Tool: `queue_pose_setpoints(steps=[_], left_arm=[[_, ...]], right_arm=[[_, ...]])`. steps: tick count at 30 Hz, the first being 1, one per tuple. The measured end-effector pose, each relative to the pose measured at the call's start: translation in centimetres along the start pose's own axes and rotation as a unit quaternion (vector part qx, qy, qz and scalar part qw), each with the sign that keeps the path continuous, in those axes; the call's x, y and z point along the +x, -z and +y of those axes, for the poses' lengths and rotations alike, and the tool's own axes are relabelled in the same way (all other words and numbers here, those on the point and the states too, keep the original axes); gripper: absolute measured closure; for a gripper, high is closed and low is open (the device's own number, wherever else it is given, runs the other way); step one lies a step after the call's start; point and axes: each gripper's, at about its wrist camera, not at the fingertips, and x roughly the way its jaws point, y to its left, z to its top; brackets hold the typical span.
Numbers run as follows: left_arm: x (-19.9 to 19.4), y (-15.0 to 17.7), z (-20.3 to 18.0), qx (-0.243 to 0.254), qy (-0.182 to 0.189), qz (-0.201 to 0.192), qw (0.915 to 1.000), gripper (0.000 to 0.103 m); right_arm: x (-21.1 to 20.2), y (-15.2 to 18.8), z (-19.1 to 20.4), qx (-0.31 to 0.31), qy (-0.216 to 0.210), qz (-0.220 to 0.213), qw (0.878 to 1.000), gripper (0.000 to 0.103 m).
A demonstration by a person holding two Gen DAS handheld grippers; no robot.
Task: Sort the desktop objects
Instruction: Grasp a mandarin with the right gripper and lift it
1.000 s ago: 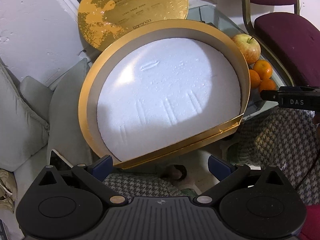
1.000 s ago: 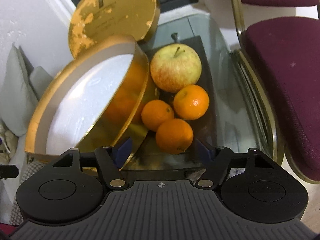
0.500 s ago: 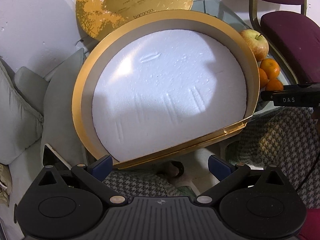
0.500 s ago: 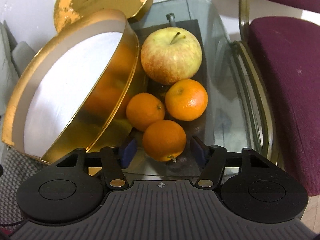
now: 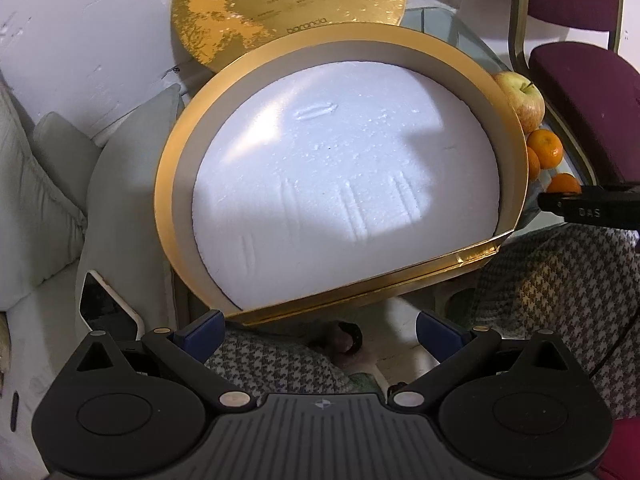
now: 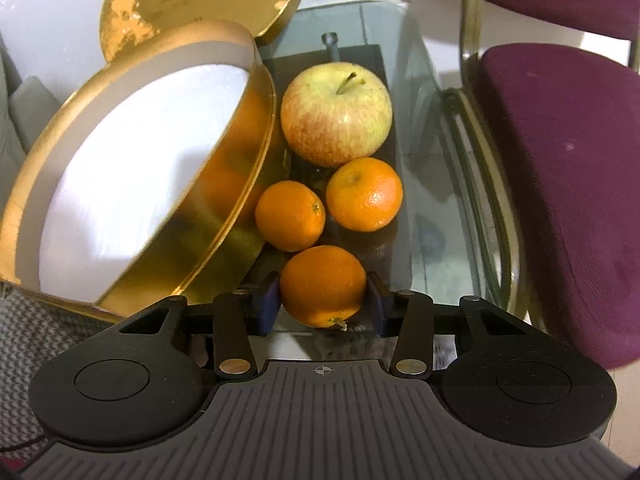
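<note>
The nearest orange [image 6: 322,286] — round, pebbled skin — sits on the glass tabletop [image 6: 424,92] between the blue pads of the right tool [image 6: 322,300], which flank it closely; actual contact cannot be told. Behind it lie two more oranges [image 6: 290,216] and a smooth apple [image 6: 336,114], beside a tilted gold round box [image 5: 404,280] lined with white foam. The left tool [image 5: 318,326] is spread wide — empty.

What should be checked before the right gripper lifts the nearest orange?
1. Nearest orange between the right gripper jaws: ok.
2. Jaws clamped firmly on it: cannot tell.
3. Other two oranges and apple clear of the jaws: ok.
4. Gold box open, foam liner bare: ok.
5. Left gripper open and holding nothing: ok.
</note>
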Motion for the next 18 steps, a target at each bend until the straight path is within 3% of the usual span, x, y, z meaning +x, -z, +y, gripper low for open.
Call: queue_pose_setpoints(steps=[4, 8, 13, 18], left_arm=[[-0.4, 0.9, 1.0, -0.018, 0.012, -0.011, 0.9997, 0.001], [-1.4, 1.6, 3.2, -0.052, 0.022, -0.052, 0.9971, 0.001], [-2.8, 2.4, 8.1, -0.139, 0.005, -0.119, 0.983, 0.001], [-1.8, 3.6, 11.4, -0.206, -0.019, -0.111, 0.972, 0.001]], right_arm=[[-2.8, 0.1, 1.2, 0.006, 0.004, -0.023, 1.0, 0.057], [-6.0, -0.8, 4.1, -0.021, 0.004, -0.061, 0.998, 0.057], [-8.3, -3.0, 9.7, -0.082, -0.019, -0.095, 0.992, 0.057], [-5.0, -4.0, 15.1, -0.139, -0.035, -0.056, 0.988, 0.057]])
